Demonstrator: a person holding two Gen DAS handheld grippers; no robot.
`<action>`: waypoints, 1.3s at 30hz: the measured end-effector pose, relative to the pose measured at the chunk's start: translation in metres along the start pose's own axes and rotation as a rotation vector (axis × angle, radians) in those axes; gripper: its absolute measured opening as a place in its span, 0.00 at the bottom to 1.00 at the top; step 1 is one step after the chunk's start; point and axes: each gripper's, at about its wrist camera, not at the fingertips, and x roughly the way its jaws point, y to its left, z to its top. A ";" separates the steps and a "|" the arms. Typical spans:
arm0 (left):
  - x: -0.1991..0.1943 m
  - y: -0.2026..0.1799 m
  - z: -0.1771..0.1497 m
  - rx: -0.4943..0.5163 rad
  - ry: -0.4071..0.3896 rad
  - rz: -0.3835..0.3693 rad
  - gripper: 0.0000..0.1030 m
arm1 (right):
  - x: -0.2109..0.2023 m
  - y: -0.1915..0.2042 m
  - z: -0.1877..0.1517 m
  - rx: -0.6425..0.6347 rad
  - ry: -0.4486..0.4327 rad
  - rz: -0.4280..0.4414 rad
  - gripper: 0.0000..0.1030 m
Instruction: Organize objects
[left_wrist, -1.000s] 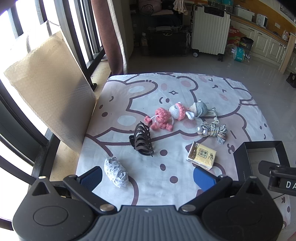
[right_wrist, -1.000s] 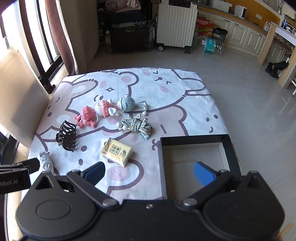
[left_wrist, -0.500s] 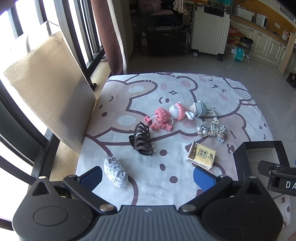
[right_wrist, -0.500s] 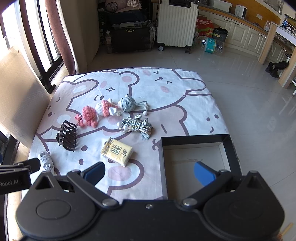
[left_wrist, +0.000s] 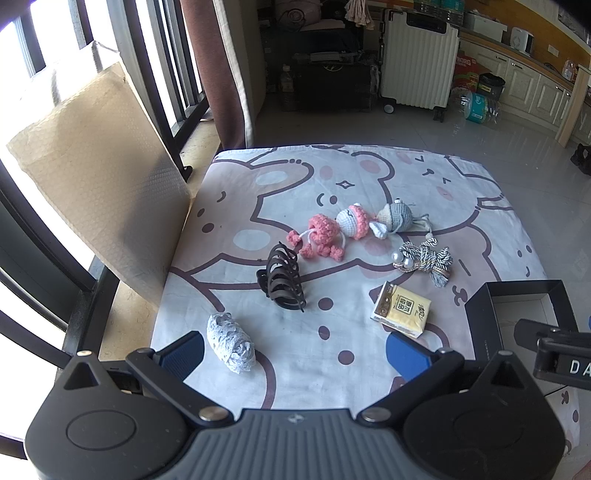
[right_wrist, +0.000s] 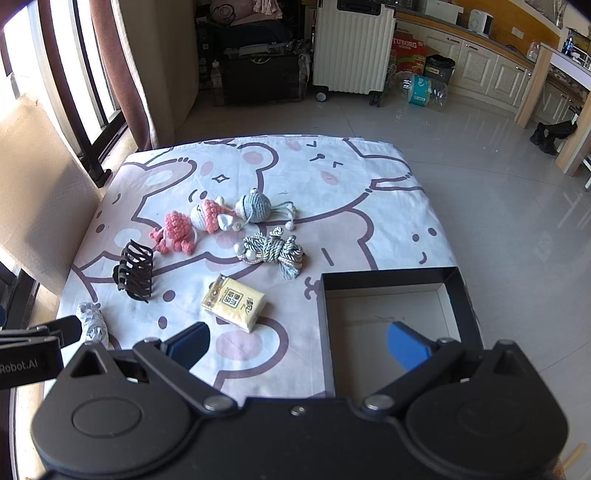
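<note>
progress: none yet, box (right_wrist: 391, 325) empty at R edge of mat | left: hair claw (left_wrist: 282, 277), tissue pack (left_wrist: 402, 310), lace wad (left_wrist: 231, 343), rope knot (left_wrist: 424, 258), 3 crochet toys (left_wrist: 354, 225) all loose on mat | L gripper (left_wrist: 295, 352) + R gripper (right_wrist: 299, 349) jaws apart, holding nothing

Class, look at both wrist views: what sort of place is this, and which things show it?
Most likely a lived-in home, an open room joined to a kitchen: a white ribbed hard-shell suitcase, cream panelled kitchen cabinets and a brown window curtain surround the bear-print cloth.
</note>
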 end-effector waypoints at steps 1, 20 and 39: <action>0.000 0.000 0.000 0.000 -0.001 0.000 1.00 | 0.000 0.000 0.000 0.000 0.000 0.000 1.00; 0.000 0.001 0.000 0.001 0.000 -0.002 1.00 | 0.000 -0.001 0.000 0.001 0.001 0.002 1.00; -0.005 -0.002 0.002 -0.002 -0.020 -0.005 1.00 | -0.001 0.000 0.000 0.001 -0.002 0.006 1.00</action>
